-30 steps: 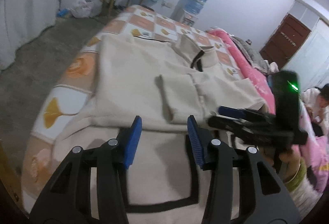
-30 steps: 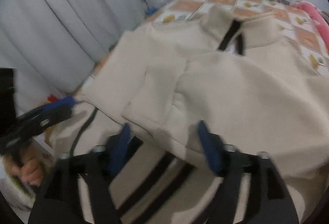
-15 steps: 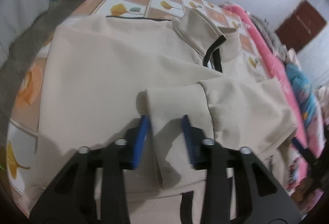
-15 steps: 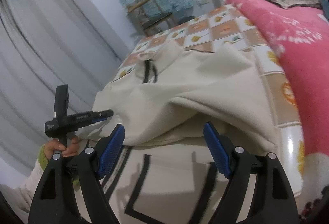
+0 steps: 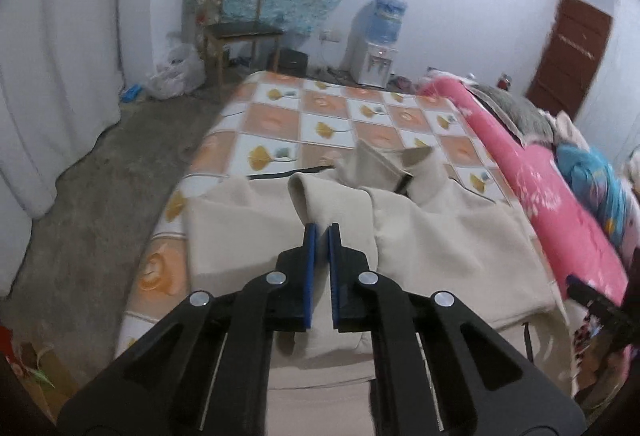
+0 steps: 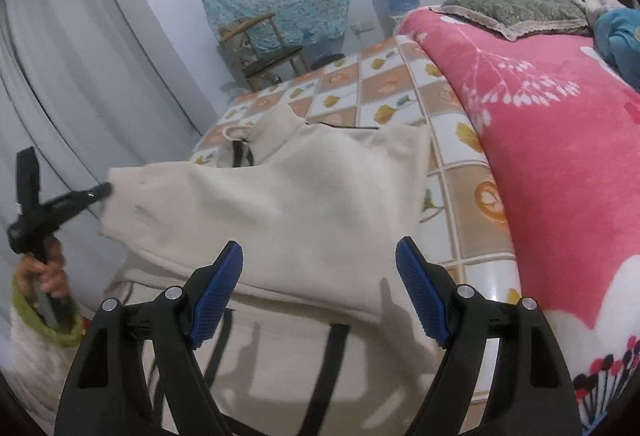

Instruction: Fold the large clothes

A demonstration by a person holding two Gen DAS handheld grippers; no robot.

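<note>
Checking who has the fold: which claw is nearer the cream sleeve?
Left. The left claw is shut on the sleeve, lifting its fold. The right claw hangs open at the garment's near hem, away from the sleeve, gripping nothing.

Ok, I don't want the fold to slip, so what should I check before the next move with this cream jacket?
1. Left tool gripping the cream jacket: ok, pads shut on a fold, cloth lifted.
2. Right tool open: ok, jaws wide, nothing between them.
3. Right tool holding cloth: not ok, it only hovers over the jacket's near edge.
4. Jacket clear of the pink blanket: ok, checked sheet shows between them.
5. Collar lying flat: not ok, it stands up.
</note>
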